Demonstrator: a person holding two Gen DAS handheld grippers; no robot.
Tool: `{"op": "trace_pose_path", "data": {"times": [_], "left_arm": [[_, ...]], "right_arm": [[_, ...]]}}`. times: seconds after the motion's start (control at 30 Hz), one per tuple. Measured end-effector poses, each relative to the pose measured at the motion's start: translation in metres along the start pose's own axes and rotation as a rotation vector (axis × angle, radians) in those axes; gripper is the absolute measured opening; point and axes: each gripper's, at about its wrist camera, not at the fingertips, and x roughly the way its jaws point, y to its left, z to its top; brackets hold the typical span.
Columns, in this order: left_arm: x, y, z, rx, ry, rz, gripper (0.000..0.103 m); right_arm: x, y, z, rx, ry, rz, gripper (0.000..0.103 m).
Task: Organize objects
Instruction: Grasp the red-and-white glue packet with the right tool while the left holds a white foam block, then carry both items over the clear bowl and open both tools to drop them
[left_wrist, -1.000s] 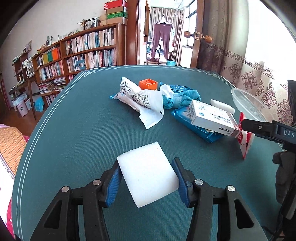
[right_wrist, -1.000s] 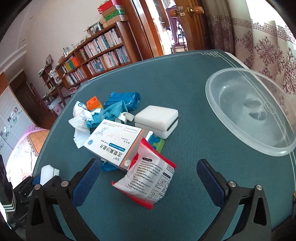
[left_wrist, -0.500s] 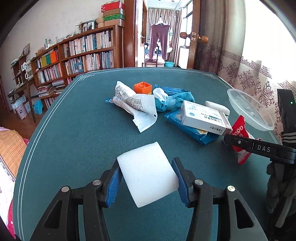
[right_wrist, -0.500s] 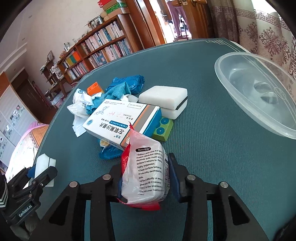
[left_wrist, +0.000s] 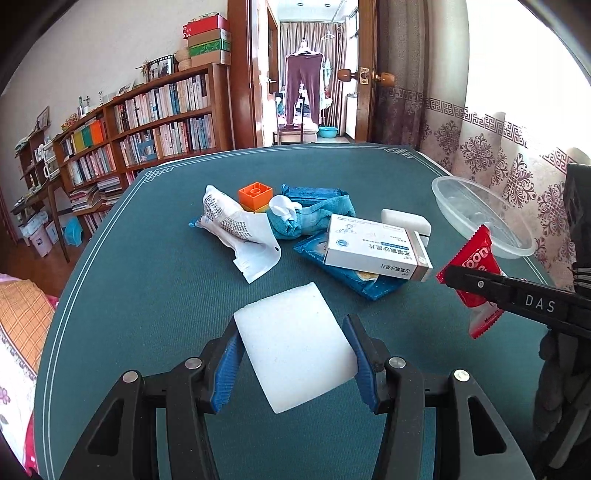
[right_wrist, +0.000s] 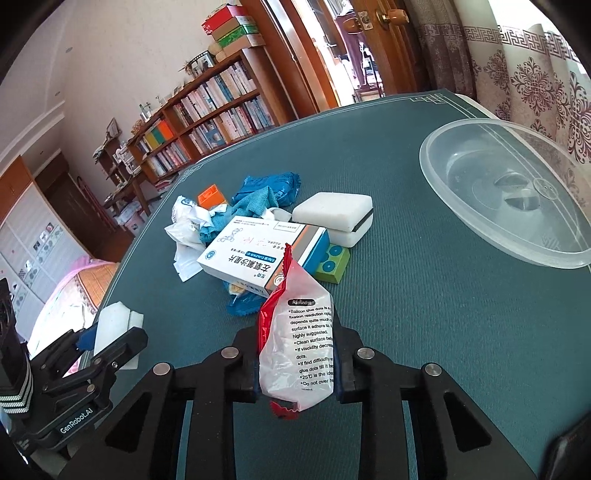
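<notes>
My left gripper (left_wrist: 293, 354) is shut on a white foam block (left_wrist: 295, 347) and holds it over the near part of the green table (left_wrist: 147, 295). My right gripper (right_wrist: 297, 354) is shut on a red and clear plastic packet (right_wrist: 299, 343), lifted off the table; the packet also shows in the left wrist view (left_wrist: 476, 280). A pile lies mid-table: a white medicine box (right_wrist: 255, 258), a white sponge (right_wrist: 332, 218), a green brick (right_wrist: 332, 264), an orange brick (left_wrist: 255, 195), blue cloth (left_wrist: 314, 214) and a printed white bag (left_wrist: 236, 229).
A clear plastic bowl (right_wrist: 509, 192) stands at the table's right edge by the curtain. Bookshelves (left_wrist: 147, 129) and an open doorway (left_wrist: 306, 92) lie beyond the far edge. A bed (left_wrist: 18, 314) is to the left.
My right gripper closed on the red packet and lifted it off the table. My left gripper kept holding the foam block, with little movement.
</notes>
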Motion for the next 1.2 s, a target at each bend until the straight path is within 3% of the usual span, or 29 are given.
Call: {"op": "trace_pose_path", "data": {"times": [0.37, 0.7, 1.03, 1.2], "left_arm": [[0.000, -0.031, 0.024, 0.043, -0.036, -0.064, 0.056], [0.001, -0.076, 0.055, 0.110, -0.083, -0.161, 0.056], [0.015, -0.125, 0.087, 0.166, -0.094, -0.241, 0.056], [0.030, -0.156, 0.099, 0.201, -0.078, -0.280, 0.056]], "right_arm": [[-0.041, -0.011, 0.014, 0.020, -0.020, 0.005, 0.028], [-0.079, -0.062, 0.051, 0.044, -0.043, -0.106, 0.028], [-0.071, -0.135, 0.084, 0.132, -0.005, -0.195, 0.028], [-0.063, -0.153, 0.088, 0.142, 0.009, -0.215, 0.028]]}}
